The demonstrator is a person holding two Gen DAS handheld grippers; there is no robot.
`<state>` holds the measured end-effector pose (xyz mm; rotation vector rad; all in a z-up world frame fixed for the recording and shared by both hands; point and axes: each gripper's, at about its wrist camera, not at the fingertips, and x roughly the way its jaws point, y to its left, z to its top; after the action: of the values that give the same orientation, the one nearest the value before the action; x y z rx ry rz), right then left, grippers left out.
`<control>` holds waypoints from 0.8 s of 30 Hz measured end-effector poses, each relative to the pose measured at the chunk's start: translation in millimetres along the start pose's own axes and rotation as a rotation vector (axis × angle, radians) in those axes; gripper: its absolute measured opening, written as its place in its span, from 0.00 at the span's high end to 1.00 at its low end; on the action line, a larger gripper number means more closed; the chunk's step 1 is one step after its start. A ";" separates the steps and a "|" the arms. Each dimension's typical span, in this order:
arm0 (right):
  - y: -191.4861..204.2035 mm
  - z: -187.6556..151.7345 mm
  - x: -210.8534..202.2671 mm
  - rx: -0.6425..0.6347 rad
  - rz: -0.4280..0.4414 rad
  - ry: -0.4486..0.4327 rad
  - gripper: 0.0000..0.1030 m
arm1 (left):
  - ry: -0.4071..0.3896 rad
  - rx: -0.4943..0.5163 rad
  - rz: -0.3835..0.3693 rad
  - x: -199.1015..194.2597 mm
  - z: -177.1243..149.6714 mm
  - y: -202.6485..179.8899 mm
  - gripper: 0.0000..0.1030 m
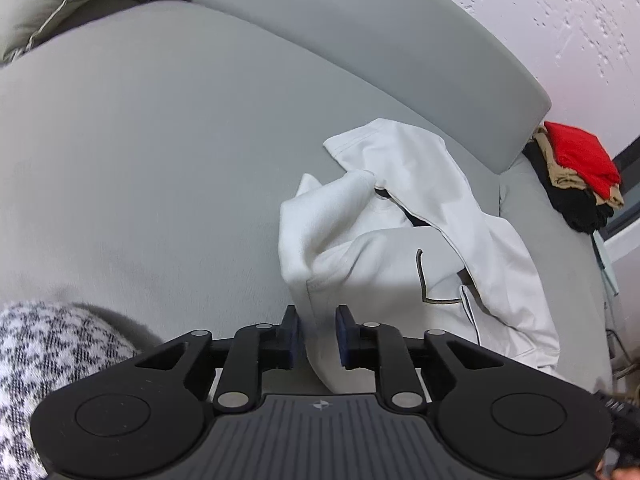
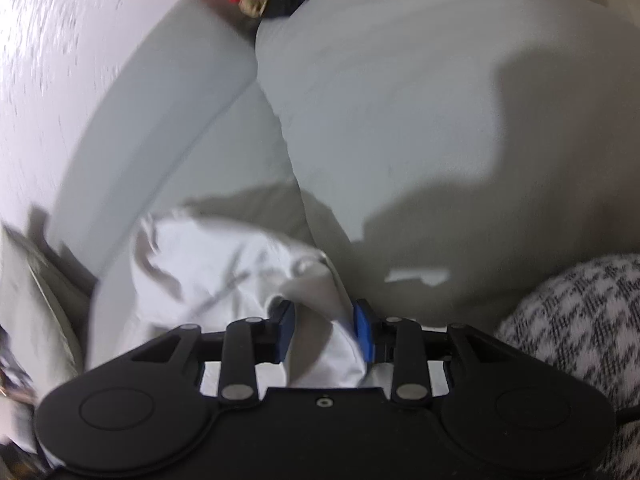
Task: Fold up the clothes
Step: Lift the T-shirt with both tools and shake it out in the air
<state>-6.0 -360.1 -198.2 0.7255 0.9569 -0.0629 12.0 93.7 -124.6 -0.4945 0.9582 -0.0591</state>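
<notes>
One white garment (image 1: 404, 240) lies crumpled on the grey sofa (image 1: 160, 160), near its right end. The left gripper (image 1: 318, 336) has fabric between its partly spread jaws; whether it pinches, I cannot tell. The right gripper (image 2: 326, 332) is likewise spread around a white fold. Red, tan and black clothes (image 1: 576, 172) sit stacked far right.

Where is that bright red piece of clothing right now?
The red garment sits atop a small pile of tan and black clothes at the far right of the left wrist view, just past the end of the grey backrest, beyond the white hoodie.
</notes>
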 end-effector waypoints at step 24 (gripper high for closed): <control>26.3 18.5 11.9 0.144 0.197 0.169 0.98 | 0.061 -0.047 -0.203 -2.2 60.3 -40.4 0.99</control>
<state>23.7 -347.8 -186.5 0.9668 1.0444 0.1046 65.5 81.2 -77.0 -0.6357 0.9682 -0.2358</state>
